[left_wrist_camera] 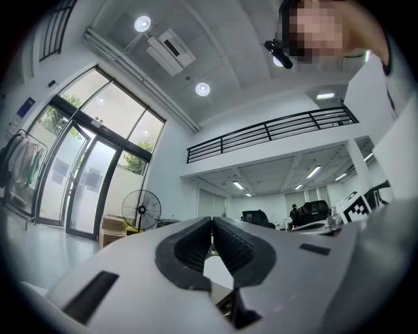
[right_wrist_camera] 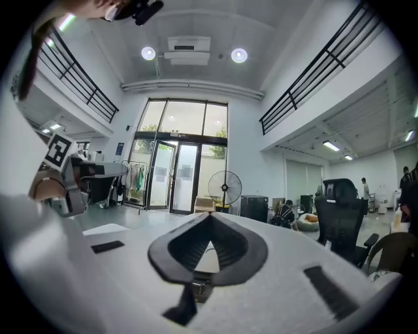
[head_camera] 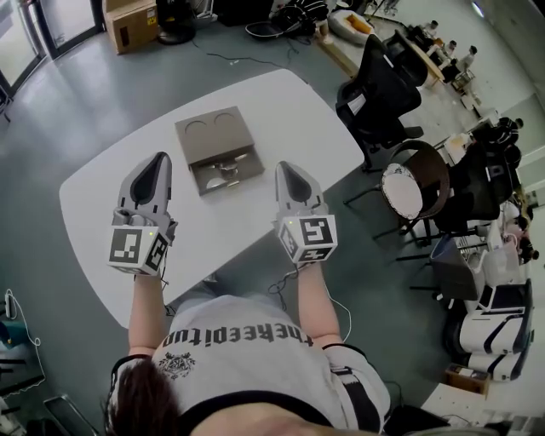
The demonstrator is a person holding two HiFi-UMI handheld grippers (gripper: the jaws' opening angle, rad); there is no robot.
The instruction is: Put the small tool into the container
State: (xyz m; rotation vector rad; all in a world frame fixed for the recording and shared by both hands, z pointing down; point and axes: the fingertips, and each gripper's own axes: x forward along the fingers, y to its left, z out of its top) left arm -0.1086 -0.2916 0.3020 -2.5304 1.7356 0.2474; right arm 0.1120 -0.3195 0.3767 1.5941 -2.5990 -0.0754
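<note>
A taupe box-like container (head_camera: 218,146) lies on the white table (head_camera: 102,196), its lid part with two round recesses at the back and an open tray part in front. A small metallic tool (head_camera: 223,169) rests in that tray part. My left gripper (head_camera: 160,159) hovers to the left of the container, jaws shut with nothing between them. My right gripper (head_camera: 284,167) is to the container's right, also shut and empty. Both gripper views look level across the room; the left gripper (left_wrist_camera: 211,222) and right gripper (right_wrist_camera: 209,216) show their tips meeting.
A black office chair (head_camera: 379,89) stands past the table's right end, with a round stool (head_camera: 407,189) nearer. A cardboard box (head_camera: 131,24) sits on the floor at the back left. A standing fan (right_wrist_camera: 224,188) and glass doors lie ahead.
</note>
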